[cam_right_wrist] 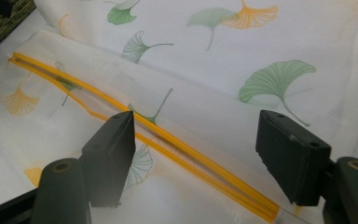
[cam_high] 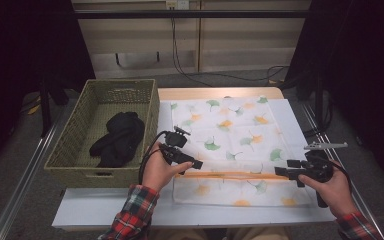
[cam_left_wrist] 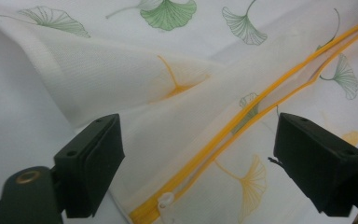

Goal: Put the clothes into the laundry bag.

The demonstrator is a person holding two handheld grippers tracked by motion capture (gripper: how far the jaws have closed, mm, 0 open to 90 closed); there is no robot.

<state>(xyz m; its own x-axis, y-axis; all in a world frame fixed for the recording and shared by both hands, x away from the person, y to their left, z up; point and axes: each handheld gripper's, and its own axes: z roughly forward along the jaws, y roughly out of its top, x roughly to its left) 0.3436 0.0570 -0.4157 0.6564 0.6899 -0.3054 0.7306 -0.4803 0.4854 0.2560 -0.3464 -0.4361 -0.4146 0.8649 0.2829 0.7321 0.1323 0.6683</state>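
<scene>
A white mesh laundry bag (cam_high: 230, 135) printed with green and orange ginkgo leaves lies flat on the table. Its orange zipper (cam_high: 235, 175) runs across the near part and stands partly open. My left gripper (cam_high: 198, 164) hovers open over the zipper's left end, where the white zipper pull (cam_left_wrist: 164, 201) sits between the jaws. My right gripper (cam_high: 278, 171) is open above the zipper's right end (cam_right_wrist: 256, 203). A black garment (cam_high: 118, 137) lies bundled in the woven basket (cam_high: 70, 145) to the left.
The basket stands at the table's left side, close to my left hand. A white board (cam_high: 105, 210) covers the tabletop under the bag. Cables (cam_high: 180, 60) hang along the wall beyond the far edge. Dark curtains flank both sides.
</scene>
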